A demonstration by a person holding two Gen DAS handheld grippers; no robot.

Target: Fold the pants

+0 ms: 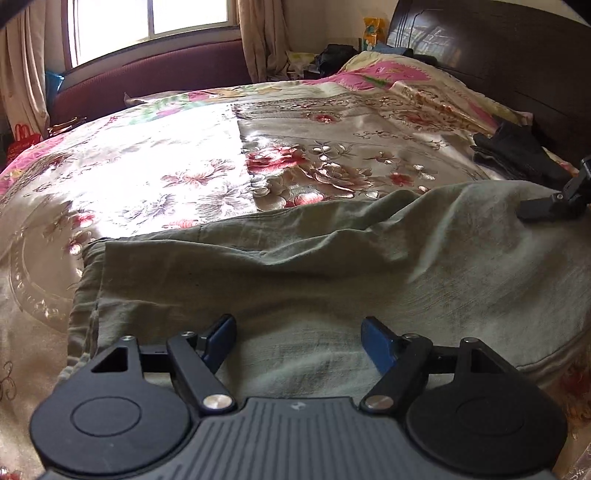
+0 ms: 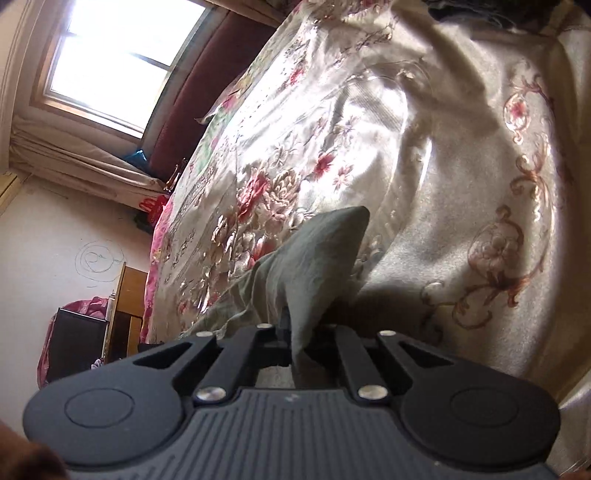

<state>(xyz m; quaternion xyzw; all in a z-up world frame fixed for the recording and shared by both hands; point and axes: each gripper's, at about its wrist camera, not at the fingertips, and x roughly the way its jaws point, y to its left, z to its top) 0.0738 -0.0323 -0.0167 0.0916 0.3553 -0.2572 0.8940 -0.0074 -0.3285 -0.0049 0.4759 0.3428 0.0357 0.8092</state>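
the olive-green pants point(image 1: 314, 266) lay spread across the near part of the bed point(image 1: 184, 177), on its floral satin cover, wrinkled and with one edge doubled over along the side toward the window point(image 1: 147, 22). the left tool point(image 1: 299, 341) hovered just above the near edge of the pants, its blue-padded fingers point(image 1: 376, 343) spread wide with only cloth showing between them and nothing gripped. the right tool point(image 2: 295, 334) was closed on a bunched corner of the pants point(image 2: 314, 258), which rose out of its jaws in a peak above the bed cover; in the left wrist view this tool point(image 1: 546, 206) sat at the far right edge of the pants, toward the dark headboard point(image 1: 498, 55). a dark garment point(image 1: 517, 151) lay on the bed beyond the pants, near that headboard. judging from this, the fold looked early: one corner was taken up, the other end was not yet gripped, and the cloth was not yet a neat stack. smoothing and the main folds seemed still to come.
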